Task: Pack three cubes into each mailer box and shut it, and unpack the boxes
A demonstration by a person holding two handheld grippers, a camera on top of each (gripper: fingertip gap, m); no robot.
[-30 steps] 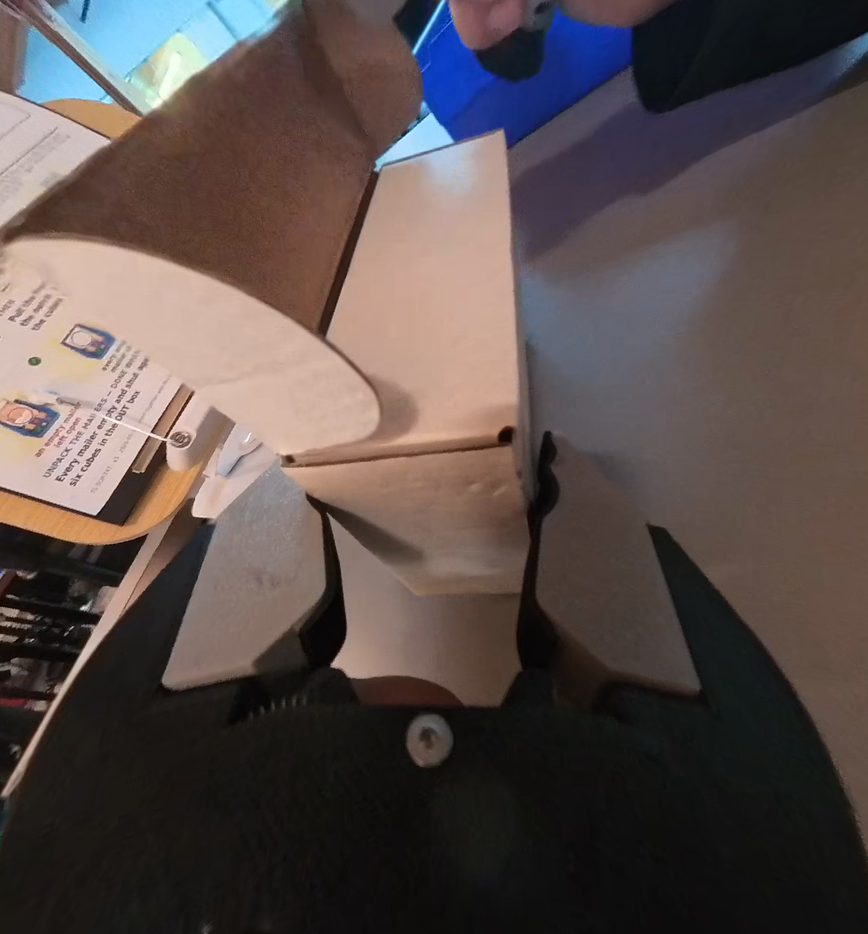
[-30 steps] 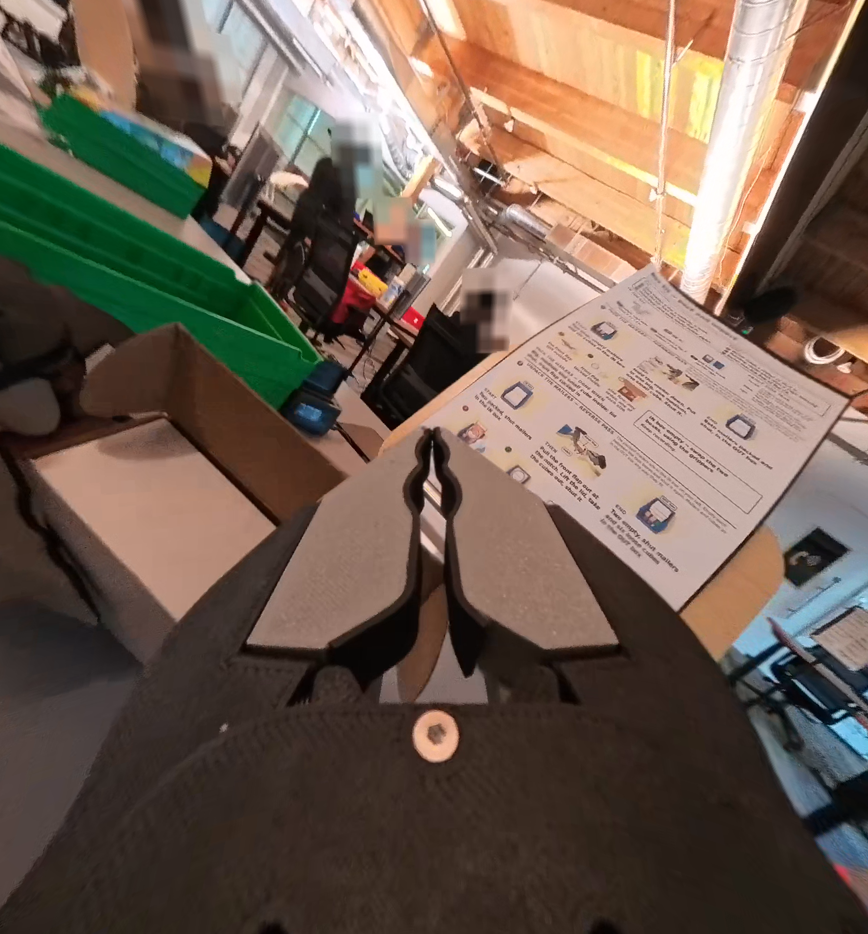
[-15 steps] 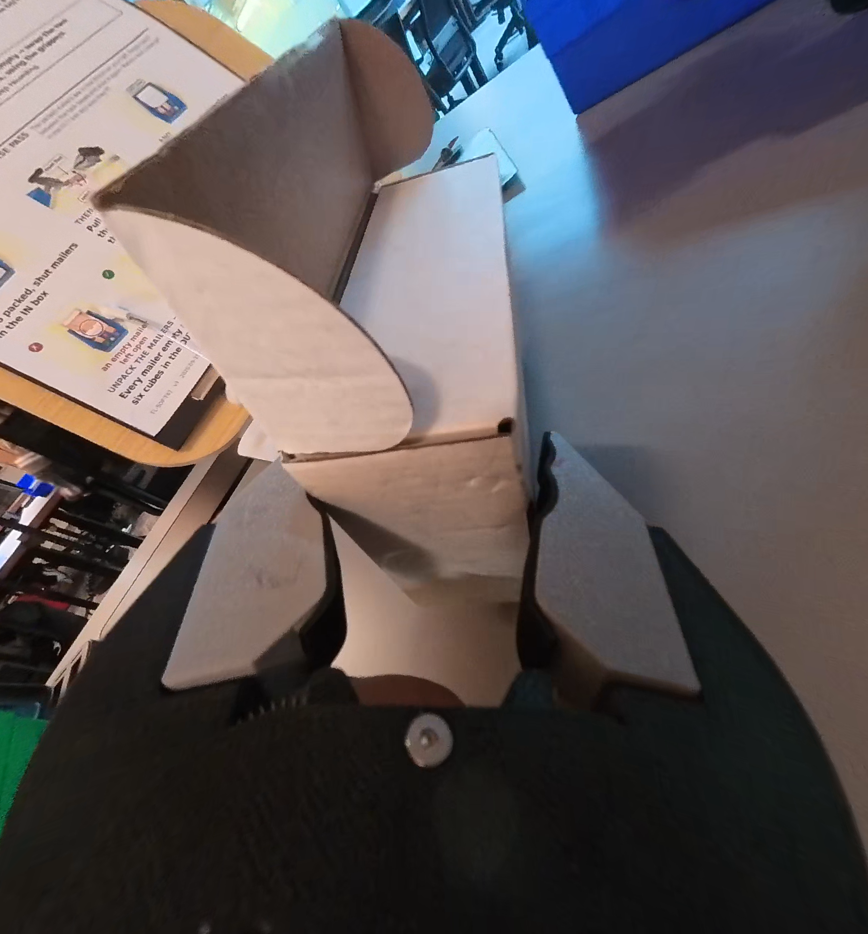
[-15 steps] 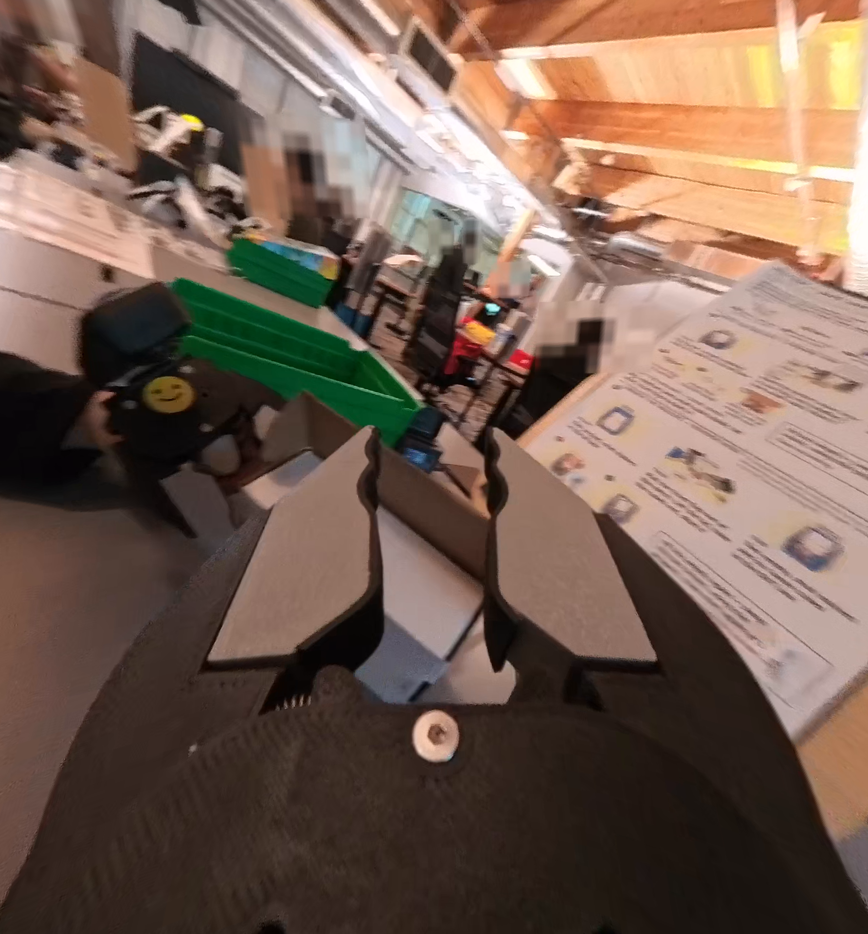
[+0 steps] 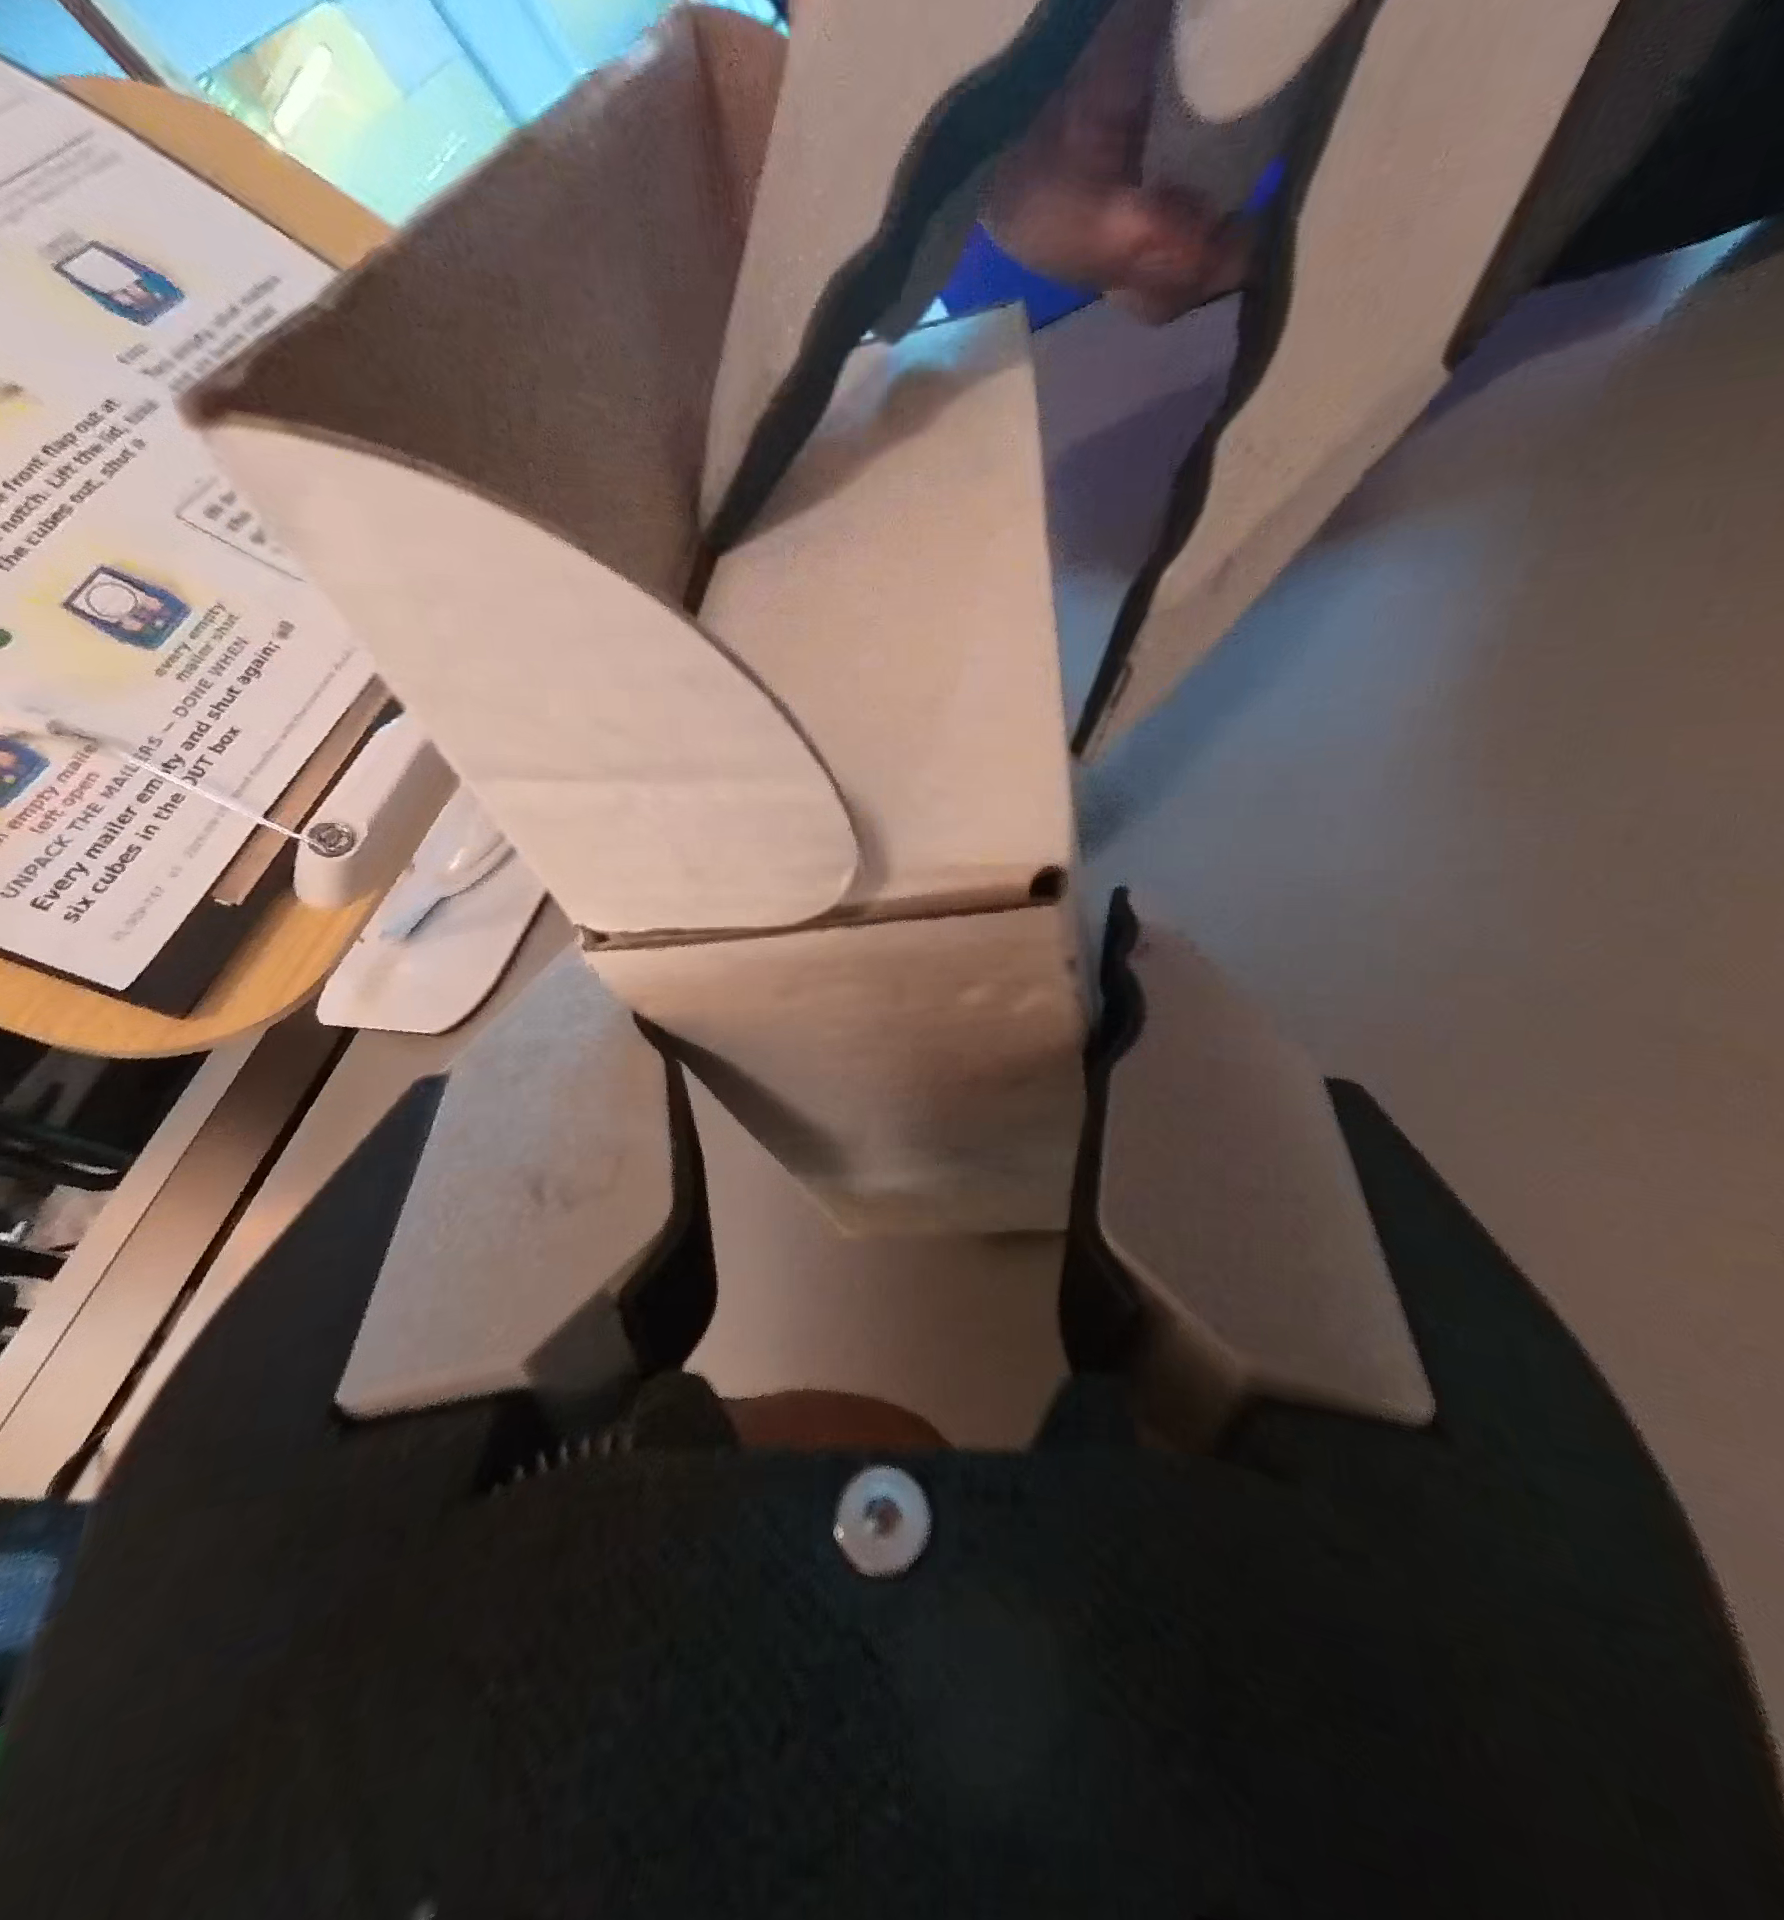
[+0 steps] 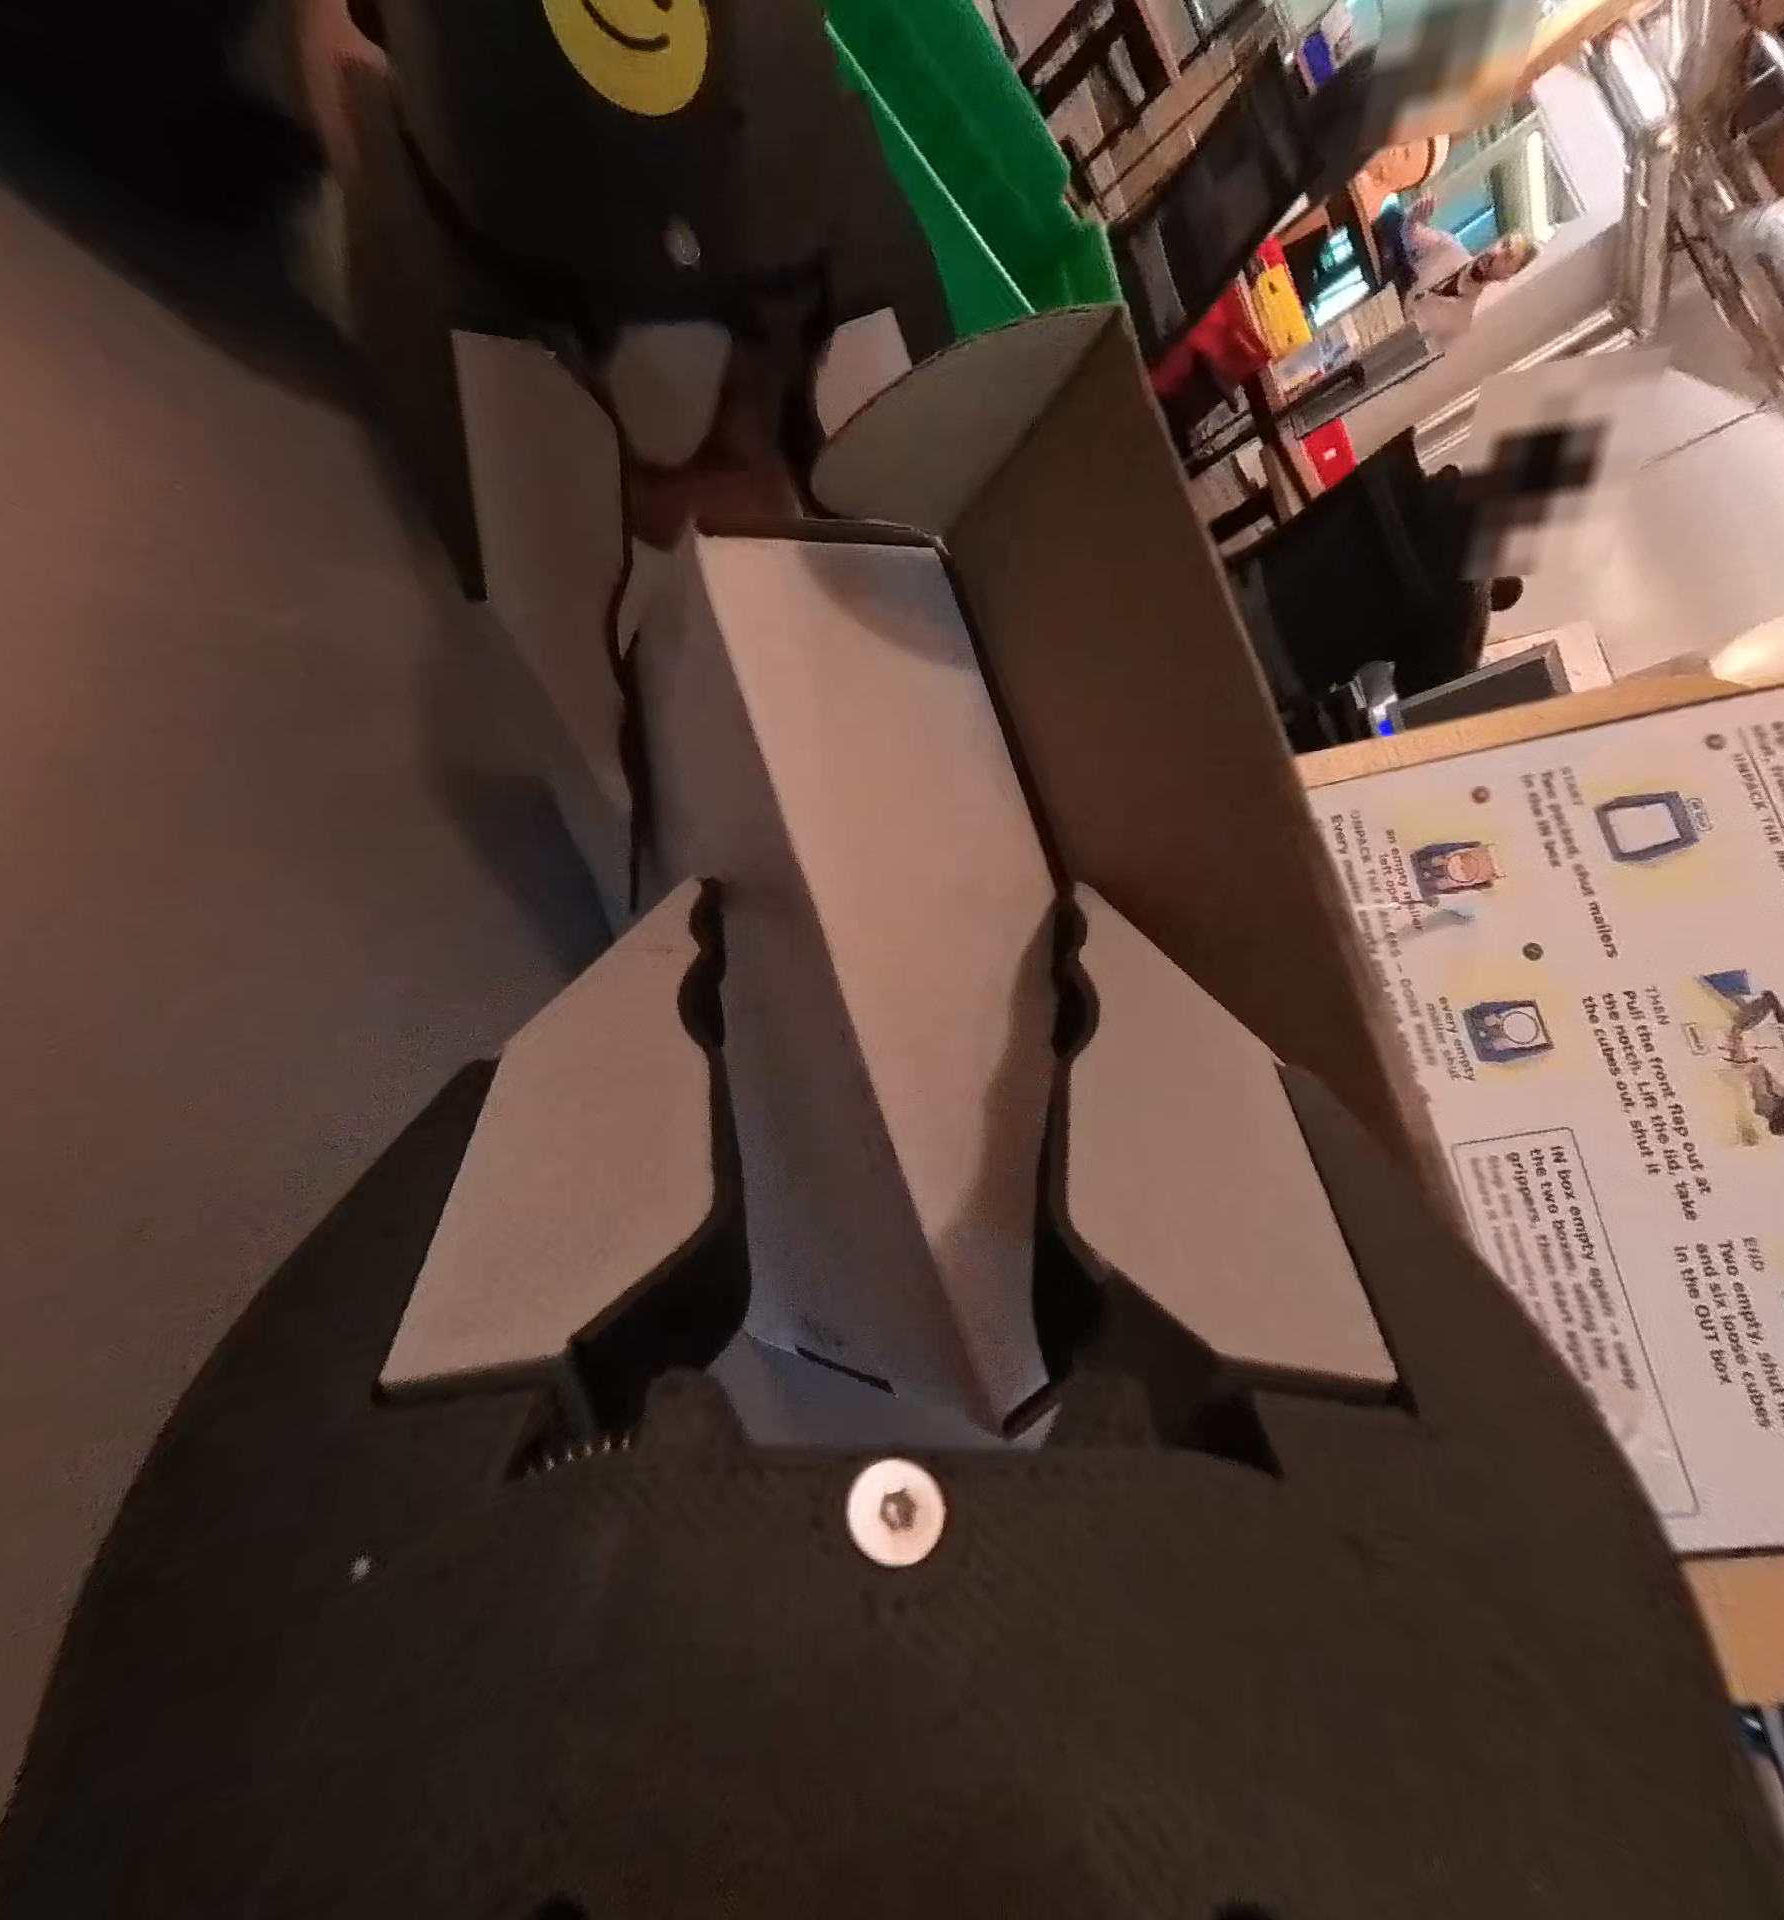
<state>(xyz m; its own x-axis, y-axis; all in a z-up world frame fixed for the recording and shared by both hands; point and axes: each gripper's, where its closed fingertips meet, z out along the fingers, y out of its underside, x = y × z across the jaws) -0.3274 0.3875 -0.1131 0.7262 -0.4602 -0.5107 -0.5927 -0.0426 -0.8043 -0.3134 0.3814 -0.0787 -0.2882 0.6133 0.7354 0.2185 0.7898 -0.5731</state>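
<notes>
A white mailer box (image 5: 867, 675) lies on its side, its brown-lined lid flap (image 5: 514, 343) standing open. My left gripper (image 5: 857, 966) is shut on the near end of the box. In the left wrist view the fingers (image 5: 794, 260) of my right gripper straddle the far end. In the right wrist view my right gripper (image 6: 888, 904) is open with the box (image 6: 867, 831) between its fingers and the lid flap (image 6: 1127, 675) to the right. The left gripper's fingers (image 6: 535, 468) hold the opposite end. No cubes are in view.
The grey table (image 5: 1490, 935) runs to the right of the box and its edge (image 5: 192, 1195) is at the left. An instruction sheet on a wooden board (image 6: 1646, 1039) stands beside the box. A green bin (image 6: 950, 208) lies behind the left gripper.
My right gripper went from shut to open and swung down over the far end of the box. My left gripper kept hold of the box.
</notes>
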